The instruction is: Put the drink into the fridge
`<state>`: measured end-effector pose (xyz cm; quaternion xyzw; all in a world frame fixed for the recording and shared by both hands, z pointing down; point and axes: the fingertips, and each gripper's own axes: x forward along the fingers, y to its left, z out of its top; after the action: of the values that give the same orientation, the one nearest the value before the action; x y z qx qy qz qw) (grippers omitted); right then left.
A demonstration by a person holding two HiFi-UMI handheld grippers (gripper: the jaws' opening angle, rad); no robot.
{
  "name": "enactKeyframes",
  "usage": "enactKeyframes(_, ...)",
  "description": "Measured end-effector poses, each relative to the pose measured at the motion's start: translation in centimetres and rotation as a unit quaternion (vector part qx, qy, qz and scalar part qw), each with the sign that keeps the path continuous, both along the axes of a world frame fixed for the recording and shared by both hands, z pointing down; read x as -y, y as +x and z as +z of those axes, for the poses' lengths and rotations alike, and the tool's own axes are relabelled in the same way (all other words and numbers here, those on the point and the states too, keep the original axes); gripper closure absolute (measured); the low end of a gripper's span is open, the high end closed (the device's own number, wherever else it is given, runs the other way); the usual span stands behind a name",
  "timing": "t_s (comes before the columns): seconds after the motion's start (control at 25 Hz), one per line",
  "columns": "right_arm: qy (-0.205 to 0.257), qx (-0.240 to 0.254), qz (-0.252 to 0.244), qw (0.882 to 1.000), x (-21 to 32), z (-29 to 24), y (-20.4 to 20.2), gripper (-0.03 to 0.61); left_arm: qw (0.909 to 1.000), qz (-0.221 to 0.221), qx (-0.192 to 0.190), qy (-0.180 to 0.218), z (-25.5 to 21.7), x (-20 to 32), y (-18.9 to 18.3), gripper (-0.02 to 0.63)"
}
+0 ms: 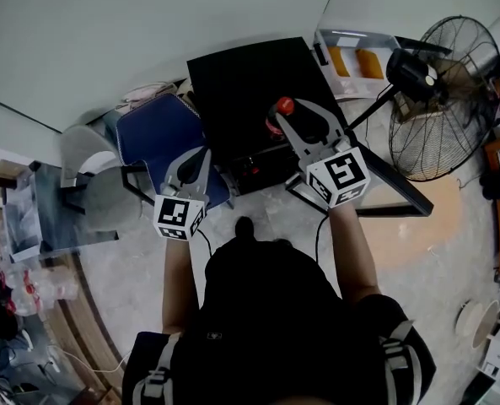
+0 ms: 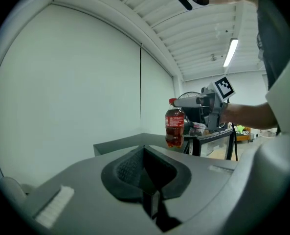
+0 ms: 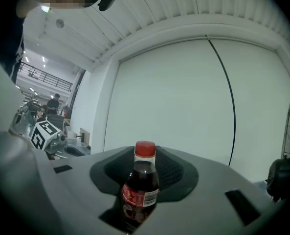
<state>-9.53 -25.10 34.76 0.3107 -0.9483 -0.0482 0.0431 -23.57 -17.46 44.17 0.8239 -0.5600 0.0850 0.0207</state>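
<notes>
A cola bottle [image 1: 276,115] with a red cap and red label is held upright above the floor, and my right gripper [image 1: 288,118] is shut on it. In the right gripper view the bottle [image 3: 141,189] stands between the jaws. Beneath and behind it is the black fridge [image 1: 245,83], seen from above. A dark door panel [image 1: 391,180] juts out on its right. My left gripper [image 1: 199,157] hovers at the fridge's front left corner, shut with nothing held. The left gripper view shows the bottle [image 2: 174,123] and the fridge top [image 2: 130,142].
A blue chair [image 1: 157,137] stands left of the fridge, with a grey chair [image 1: 83,154] and a glass table [image 1: 39,218] further left. A floor fan [image 1: 448,99] stands at the right. A white shelf [image 1: 355,53] holds orange items behind the fridge.
</notes>
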Motion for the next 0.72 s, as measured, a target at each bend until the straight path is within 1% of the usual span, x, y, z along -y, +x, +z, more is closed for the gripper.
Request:
enactKeyframes(0.16,0.0,0.001,-0.002,1.0,-0.7,-0.3,1.7,0.443,1.0,-0.006,0.002,0.001,-0.4,-0.7,1.1,0.614)
enactKeyframes(0.44,-0.016,0.005,-0.011,1.0,-2.1,0.6,4.5,0.443,0.9999,-0.011,0.008,0.003,-0.7,-2.5,3.7,0.612)
enactKeyframes(0.72,-0.015,0.007,-0.02,1.0,-4.0,0.9,6.7,0.443,0.9997,-0.019,0.013,0.004,-1.0,-4.6,6.2,0.612)
